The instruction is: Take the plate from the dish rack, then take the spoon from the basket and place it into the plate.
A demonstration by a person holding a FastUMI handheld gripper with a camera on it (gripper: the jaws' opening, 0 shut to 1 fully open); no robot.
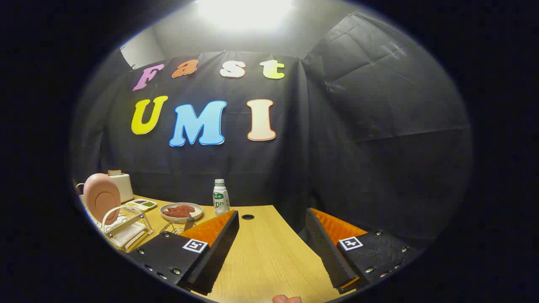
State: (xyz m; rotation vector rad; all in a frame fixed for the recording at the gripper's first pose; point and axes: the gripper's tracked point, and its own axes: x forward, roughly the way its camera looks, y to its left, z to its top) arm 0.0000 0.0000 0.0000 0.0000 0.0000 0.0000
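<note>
Standing on edge in the white dish rack point(126, 229) is the pink plate point(102, 200), its face turned toward the table's middle, held upright by the rack's wire hoop. Taking that rack as the landmark: it sits on the wooden table point(269, 256) well off to the left of the gripper's fingers and a little ahead of them. Just behind the rack stands a white toaster point(122, 185) with something pale sticking out of its top. Beside the rack, toward the table's middle, lies a small white divided tray point(142, 204) with food in its compartments. Farther from the rack in the same direction is a round bowl point(181, 211) holding reddish pieces, and in front of that bowl a wire basket point(177, 227) shows partly, its near side hidden by the left finger; whether a spoon lies in it cannot be told. Beyond the bowl, still farther from the rack, a white bottle point(220, 197) with a green label stands upright near the table's back edge, and a dark round hole point(247, 217) in the tabletop lies just past it.

The gripper point(269, 248) is spread wide, its fingers point(219, 248) well apart over bare wood with nothing between them. A fingertip of the person point(286, 299) shows at the near edge, between the fingers.
</note>
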